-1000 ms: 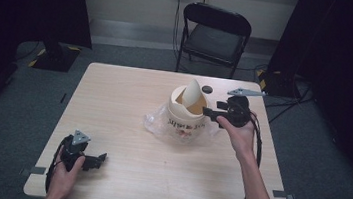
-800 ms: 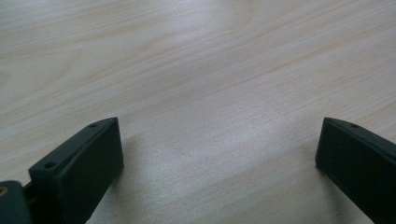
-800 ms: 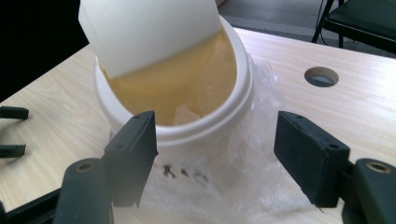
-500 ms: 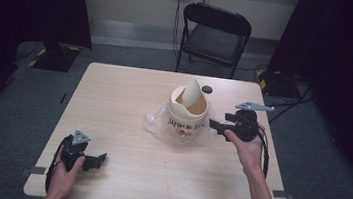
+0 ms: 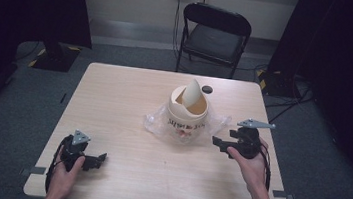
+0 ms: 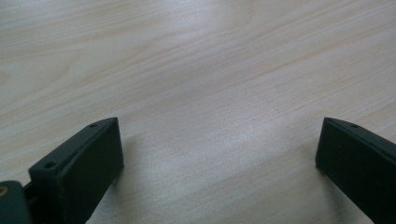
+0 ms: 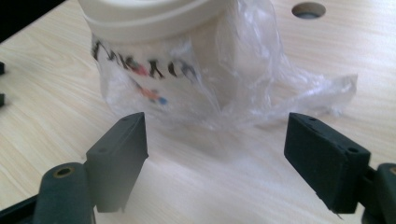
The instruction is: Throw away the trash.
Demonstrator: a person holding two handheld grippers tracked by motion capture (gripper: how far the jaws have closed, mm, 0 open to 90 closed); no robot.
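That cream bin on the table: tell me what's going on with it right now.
A person sits at a wooden table with a gripper in each hand. The cream bin stands mid-table, its swing lid tipped up, with a clear plastic bag bunched around its base. The right gripper is beside the bin, aimed at it, jaws open with nothing between them; they have just been opening. The left gripper rests near the front left corner, open and holding nothing.

Left tongs, 2 black jaws spread wide, nothing between, low over pale wooden table
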